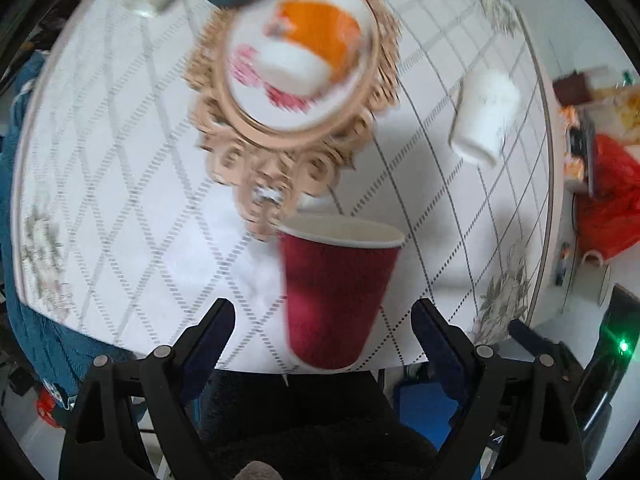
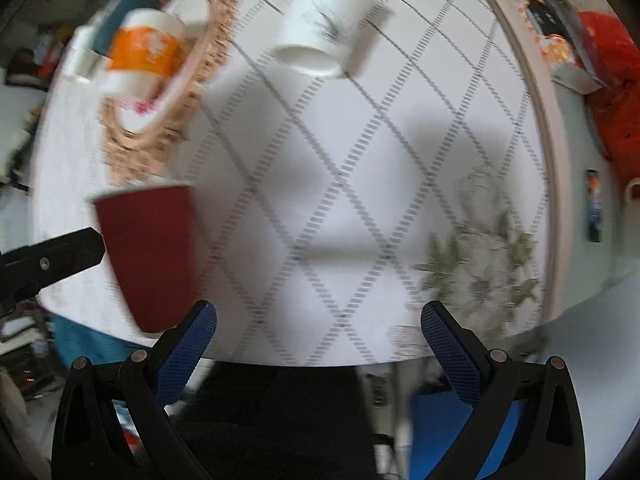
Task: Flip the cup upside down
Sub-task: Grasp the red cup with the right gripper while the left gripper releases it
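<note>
A red paper cup [image 1: 338,292] stands upright, mouth up, near the table's front edge. It also shows at the left of the right wrist view [image 2: 150,252]. My left gripper [image 1: 324,322] is open, with its fingers either side of the cup's lower half and gaps on both sides. One left finger [image 2: 60,258] shows beside the cup in the right wrist view. My right gripper [image 2: 320,324] is open and empty over the table's front edge, to the right of the cup.
A white mug [image 1: 484,114] lies on its side at the right. An orange and white mug [image 1: 312,50] lies on a plate with a woven mat [image 1: 280,172] behind the red cup. Red bags [image 1: 612,204] sit beyond the table's right rim.
</note>
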{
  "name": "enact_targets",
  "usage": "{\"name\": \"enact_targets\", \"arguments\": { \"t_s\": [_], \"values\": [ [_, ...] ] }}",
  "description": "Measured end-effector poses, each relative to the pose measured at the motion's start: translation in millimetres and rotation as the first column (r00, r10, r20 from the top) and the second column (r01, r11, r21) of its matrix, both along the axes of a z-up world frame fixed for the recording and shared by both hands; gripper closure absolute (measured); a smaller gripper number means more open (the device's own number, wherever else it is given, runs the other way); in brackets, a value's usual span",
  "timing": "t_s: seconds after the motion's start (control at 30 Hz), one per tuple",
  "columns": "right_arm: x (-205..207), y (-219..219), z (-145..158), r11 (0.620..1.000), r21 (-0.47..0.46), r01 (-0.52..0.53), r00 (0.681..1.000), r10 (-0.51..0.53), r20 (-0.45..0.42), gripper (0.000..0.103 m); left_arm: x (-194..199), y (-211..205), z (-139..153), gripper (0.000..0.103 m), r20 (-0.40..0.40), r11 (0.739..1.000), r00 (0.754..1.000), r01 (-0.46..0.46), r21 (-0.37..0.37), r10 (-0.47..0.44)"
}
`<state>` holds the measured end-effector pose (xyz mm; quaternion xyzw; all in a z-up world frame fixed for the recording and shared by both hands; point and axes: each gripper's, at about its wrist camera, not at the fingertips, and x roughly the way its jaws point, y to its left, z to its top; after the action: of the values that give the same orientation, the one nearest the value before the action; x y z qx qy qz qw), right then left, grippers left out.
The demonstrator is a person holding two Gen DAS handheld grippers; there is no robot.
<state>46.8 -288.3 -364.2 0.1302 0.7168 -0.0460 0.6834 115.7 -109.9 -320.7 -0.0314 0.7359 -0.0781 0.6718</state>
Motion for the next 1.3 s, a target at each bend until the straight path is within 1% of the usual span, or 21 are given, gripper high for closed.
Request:
{"name": "enact_targets", "arguments": {
  "t_s": [0.07, 0.13, 0.2, 0.27, 0.33, 0.43, 0.5, 0.53, 0.6, 0.9, 1.17, 1.3],
  "values": [
    [6, 11, 8, 0.999, 0.054, 0.000, 0.999, -0.002, 0.038, 0.000, -2, 19, 12, 0.013, 0.037, 0.999, 0.999, -0.033, 0.020, 0.032],
    [13, 25, 12, 0.996, 0.090, -0.012, 0.998, 0.007, 0.059, 0.001, -8, 40, 21, 0.013, 0.073, 0.996, 0.995, -0.072, 0.054, 0.068],
    [20, 36, 11, 0.992, 0.122, -0.017, 0.998, 0.010, 0.061, 0.002, -9, 57, 23, 0.013, 0.091, 0.991, 0.991, -0.103, 0.082, 0.096],
    [31, 50, 10, 0.988, 0.155, -0.026, 0.998, 0.017, 0.064, 0.006, -12, 76, 21, 0.013, 0.089, 0.986, 0.988, -0.133, 0.103, 0.124],
    [37, 63, 7, 0.984, 0.174, -0.041, 0.998, 0.030, 0.062, 0.015, -17, 93, 14, 0.013, 0.078, 0.979, 0.985, -0.165, 0.121, 0.156],
    [45, 79, 1, 0.983, 0.169, -0.069, 0.997, 0.063, 0.044, 0.023, -24, 108, 9, 0.013, 0.063, 0.972, 0.980, -0.195, 0.129, 0.188],
    [47, 84, -2, 0.982, 0.178, -0.071, 0.997, 0.065, 0.035, 0.026, -29, 116, 3, 0.013, 0.054, 0.970, 0.978, -0.206, 0.132, 0.201],
    [48, 86, -3, 0.982, 0.177, -0.071, 0.997, 0.066, 0.029, 0.027, -30, 118, 1, 0.013, 0.050, 0.969, 0.978, -0.209, 0.134, 0.204],
    [49, 89, -7, 0.982, 0.173, -0.073, 0.997, 0.070, 0.025, 0.033, -33, 121, -4, 0.013, 0.043, 0.968, 0.977, -0.211, 0.137, 0.207],
    [42, 91, -11, 0.981, 0.176, -0.076, 0.997, 0.076, 0.008, 0.041, -33, 122, -11, 0.013, 0.035, 0.969, 0.979, -0.205, 0.137, 0.203],
    [37, 87, -12, 0.984, 0.167, -0.062, 0.998, 0.063, 0.000, 0.042, -31, 120, -11, 0.013, 0.039, 0.974, 0.983, -0.181, 0.135, 0.177],
    [36, 84, -7, 0.981, 0.184, -0.056, 0.998, 0.058, -0.008, 0.041, -30, 120, -9, 0.013, 0.045, 0.976, 0.985, -0.172, 0.130, 0.168]
  ]
}}
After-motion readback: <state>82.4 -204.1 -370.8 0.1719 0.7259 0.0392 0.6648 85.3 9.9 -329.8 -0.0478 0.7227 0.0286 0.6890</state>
